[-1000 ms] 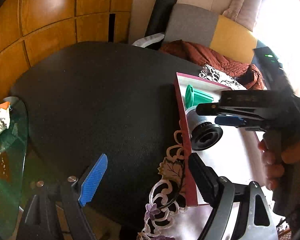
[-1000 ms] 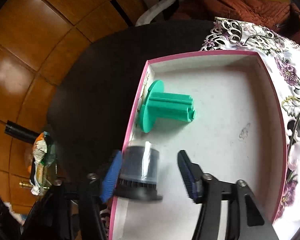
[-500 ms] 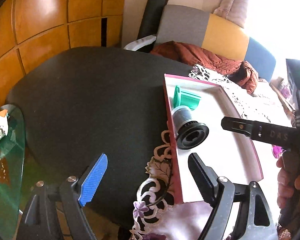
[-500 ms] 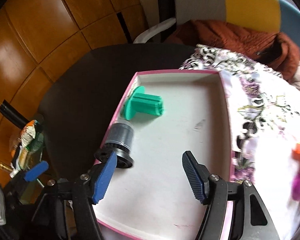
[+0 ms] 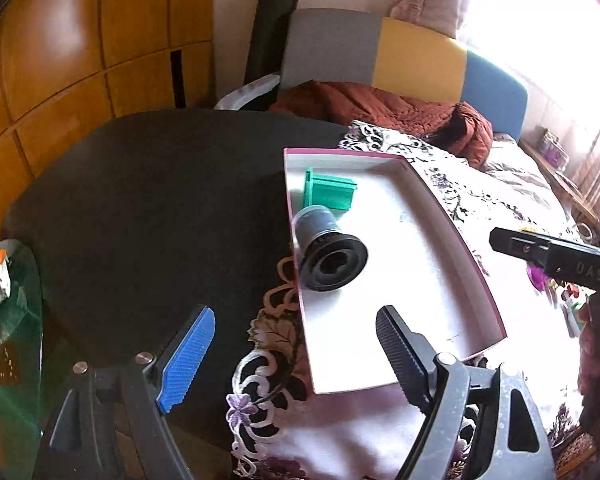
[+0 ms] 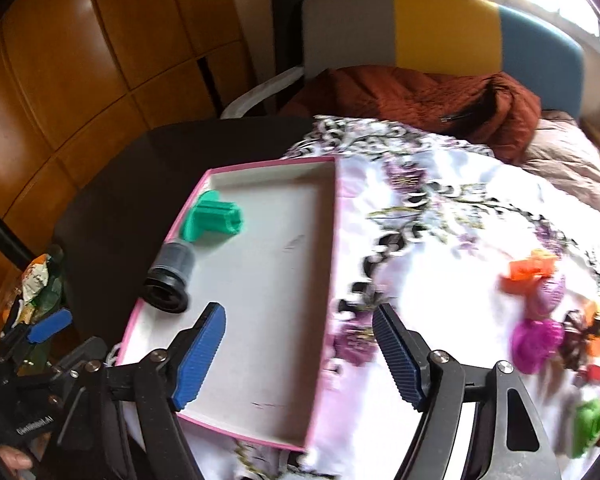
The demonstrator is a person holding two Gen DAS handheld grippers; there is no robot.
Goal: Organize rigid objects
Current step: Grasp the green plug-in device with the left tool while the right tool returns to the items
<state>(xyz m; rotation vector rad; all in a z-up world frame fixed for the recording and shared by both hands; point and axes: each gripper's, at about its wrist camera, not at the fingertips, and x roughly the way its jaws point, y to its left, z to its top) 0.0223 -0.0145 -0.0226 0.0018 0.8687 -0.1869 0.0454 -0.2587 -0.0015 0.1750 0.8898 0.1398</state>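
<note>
Seen from two hand-held grippers above a round black table (image 5: 140, 208) half draped in a white embroidered cloth (image 6: 440, 240) with purple flowers and cut-out lace. On the cloth, reaching over its lace edge, a shallow pink-rimmed box (image 6: 332, 248) with a white floor. Inside it, against the wall nearest the bare side of the table, a green plastic spool (image 6: 210, 220) on its side, and just beside that, nearer the cameras, a dark grey flanged cylinder (image 6: 170, 276), also on its side with the wide black flange toward the cameras; whether the two touch, not clear. Right gripper (image 6: 298, 356) held above the near end of the box and the cloth beside it, jaws opening, blue ribbed pads wide apart, nothing between them and no contact with either piece. Left gripper (image 5: 294, 358) poised over the near corner of the box and the black tabletop, blue pad on one side and dark pad on the other spread wide, empty. To the right on the cloth, well apart from the box, a blurred scatter of small plastic pieces: an orange piece (image 6: 530, 268), a magenta piece (image 6: 538, 344), a green piece (image 6: 590, 424), others too smeared to name. Beyond the table, a rust-brown quilt (image 5: 380, 112) heaped below a grey, yellow and blue headboard (image 5: 400, 60). At far left, wooden wall panels (image 5: 80, 40).
</note>
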